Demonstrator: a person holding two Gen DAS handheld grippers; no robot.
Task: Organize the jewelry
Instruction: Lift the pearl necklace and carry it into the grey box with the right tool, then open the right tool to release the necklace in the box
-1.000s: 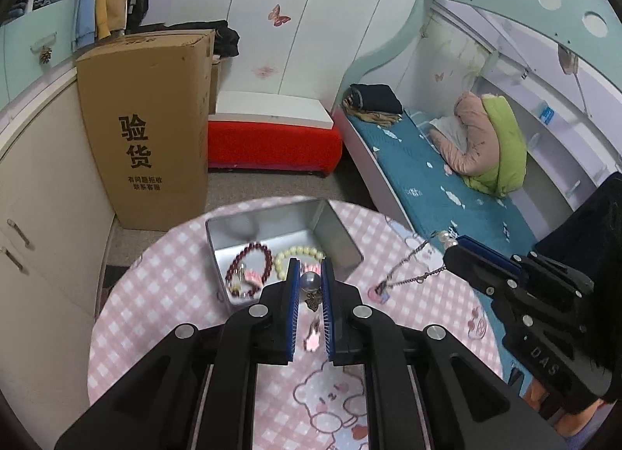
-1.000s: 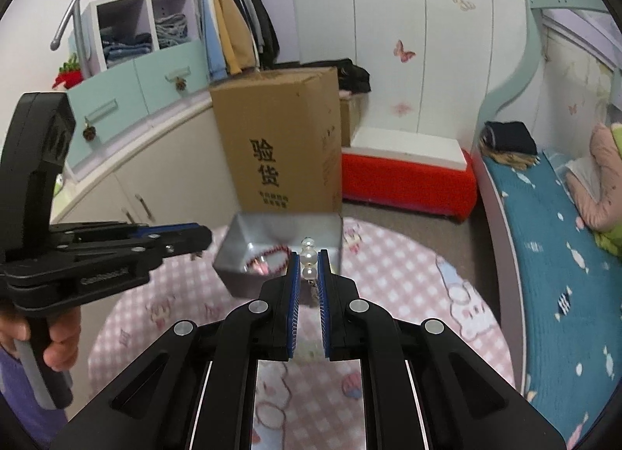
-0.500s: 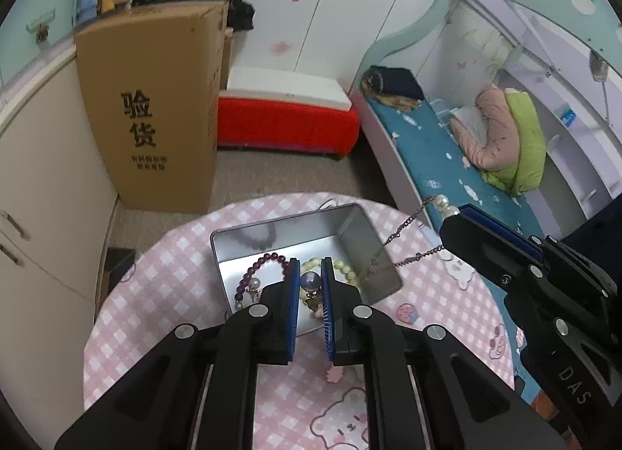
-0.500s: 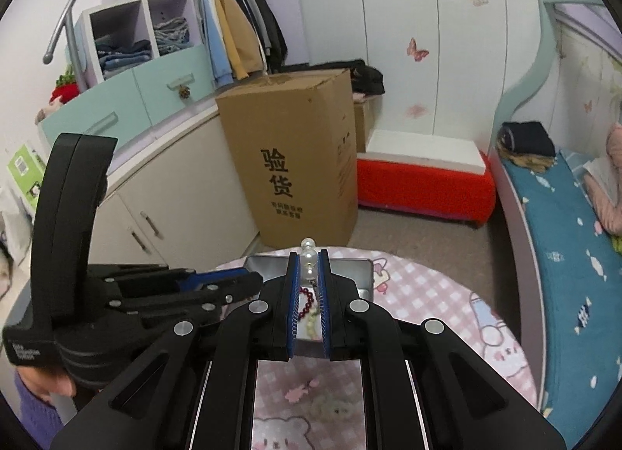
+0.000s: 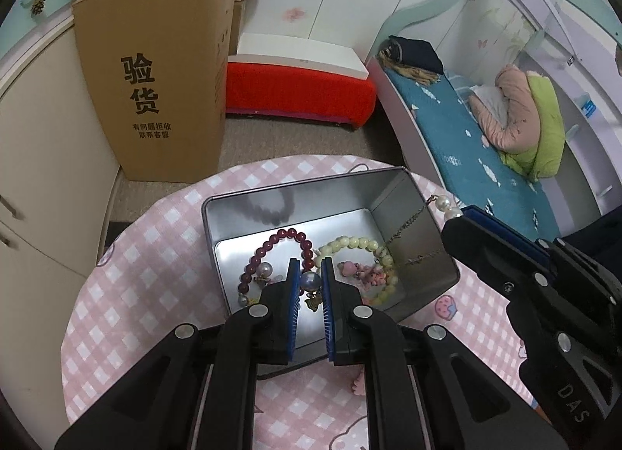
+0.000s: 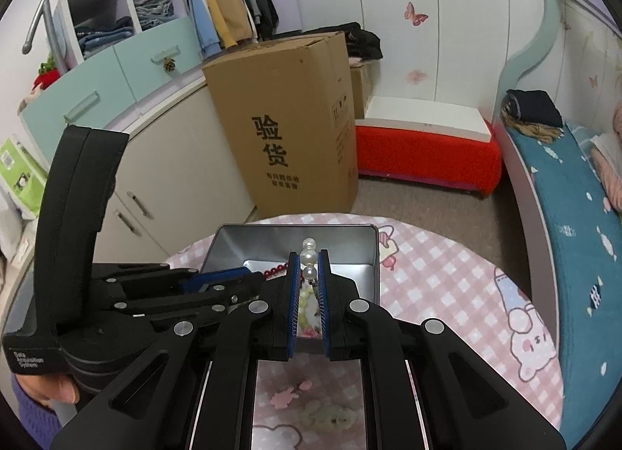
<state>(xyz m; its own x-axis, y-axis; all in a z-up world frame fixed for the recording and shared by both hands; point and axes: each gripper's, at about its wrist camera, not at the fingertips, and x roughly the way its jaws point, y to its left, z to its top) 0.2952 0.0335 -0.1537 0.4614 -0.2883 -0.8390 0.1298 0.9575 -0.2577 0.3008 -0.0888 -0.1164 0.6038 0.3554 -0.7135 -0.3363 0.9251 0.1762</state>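
An open silver tin [image 5: 295, 212] sits on the round pink checked table [image 5: 132, 275]. In it lie a dark red bead bracelet [image 5: 272, 247] and a pale green bead bracelet [image 5: 361, 246]. My left gripper [image 5: 311, 281] is shut on a grey pearl pendant [image 5: 310, 279] above the tin's near side. My right gripper [image 6: 309, 267] is shut on a string of white pearls [image 6: 309, 255]; in the left wrist view it [image 5: 458, 218] holds them at the tin's right rim, with a thin chain [image 5: 412, 234] hanging into the tin.
A tall cardboard box [image 5: 155, 72] stands on the floor behind the table, beside cream cupboards [image 5: 35, 131]. A red bench [image 5: 299, 92] and a bed [image 5: 466, 131] lie beyond. The table's far edge is just behind the tin.
Both grippers have moved forward and down over the tin. The chain now hangs inside the tin instead of beside it.
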